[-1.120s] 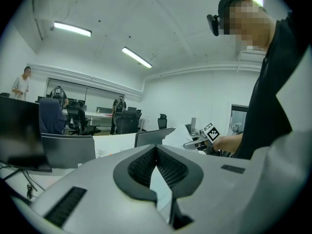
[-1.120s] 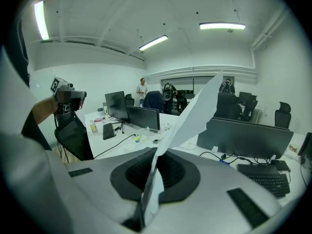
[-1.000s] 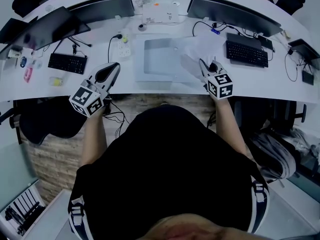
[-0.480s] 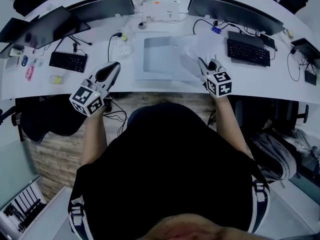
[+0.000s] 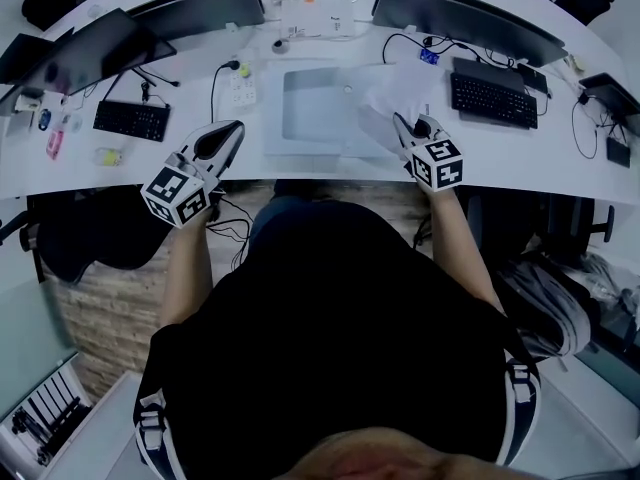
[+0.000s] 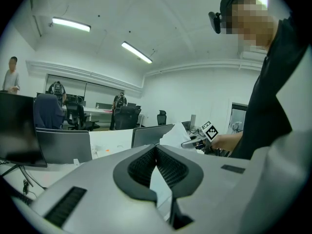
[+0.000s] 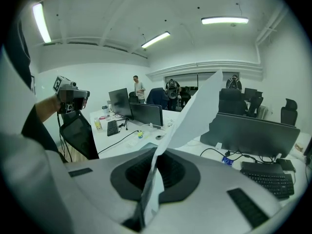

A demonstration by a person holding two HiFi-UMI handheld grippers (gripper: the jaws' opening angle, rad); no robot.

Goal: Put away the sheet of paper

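Note:
The white sheet of paper [image 5: 405, 88] stands up from my right gripper [image 5: 398, 120], which is shut on its lower edge over the desk's front right. In the right gripper view the sheet [image 7: 202, 106] rises up and to the right from between the closed jaws of this gripper [image 7: 155, 152]. A grey tray [image 5: 310, 118] lies flat on the desk just left of the paper. My left gripper [image 5: 233, 128] hangs at the desk's front edge, left of the tray. Its fingertips meet in the left gripper view, where the left gripper [image 6: 156, 149] holds nothing.
Monitors [image 5: 470, 23] line the back of the curved white desk [image 5: 520, 163]. Black keyboards [image 5: 490, 100] sit at right and left, with a power strip [image 5: 240, 88] and cables behind the tray. Office chairs [image 5: 100, 238] stand below the desk edge. People stand far off.

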